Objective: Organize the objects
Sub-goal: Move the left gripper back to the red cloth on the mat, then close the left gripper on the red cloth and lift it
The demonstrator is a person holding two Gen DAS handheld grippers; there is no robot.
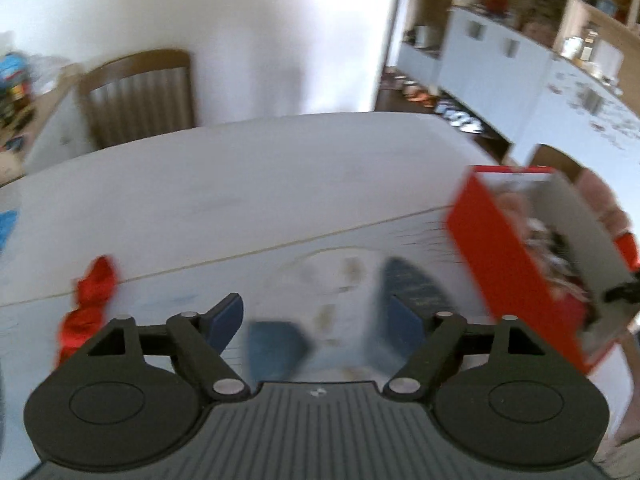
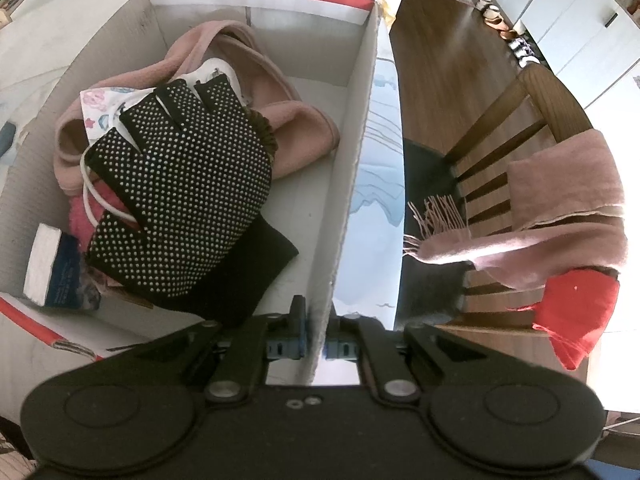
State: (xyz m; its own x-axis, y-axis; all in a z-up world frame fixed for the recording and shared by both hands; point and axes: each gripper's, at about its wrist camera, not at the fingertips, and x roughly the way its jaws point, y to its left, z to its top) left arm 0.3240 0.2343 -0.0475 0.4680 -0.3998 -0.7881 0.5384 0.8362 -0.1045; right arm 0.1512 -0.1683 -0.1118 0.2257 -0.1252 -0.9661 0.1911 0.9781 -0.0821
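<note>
The cardboard box (image 2: 352, 184), white inside with a red-striped rim, sits on the table (image 1: 240, 184) near its right edge; in the left wrist view it appears at the right as a red-sided box, blurred and tilted. Inside it, a black glove (image 2: 192, 200) with white grip dots lies on top of the heap, its long axis running from the plain cuff nearest the camera to the short fingers pointing toward the far wall; under it lie a pink scarf (image 2: 280, 120), a white cloth with a floral print (image 2: 98, 104), a white cord (image 2: 90, 196) and something fluffy and bright pink (image 2: 80, 216); a small blue-and-white packet (image 2: 50, 268) stands against the near left corner.

The right gripper (image 2: 316, 346) has its jaws pinching the box's right wall, one blue pad on each side of the cardboard; the left gripper (image 1: 320, 316) hangs above the table with its jaws spread, nothing between them.

A red cloth (image 1: 90, 304) lies on the table just left of the left gripper; what lies beneath that gripper is too blurred to name. Beside the table a wooden chair (image 2: 520, 128) carries another pink scarf with a fringe (image 2: 560, 208) and a red cloth item (image 2: 576, 316).
</note>
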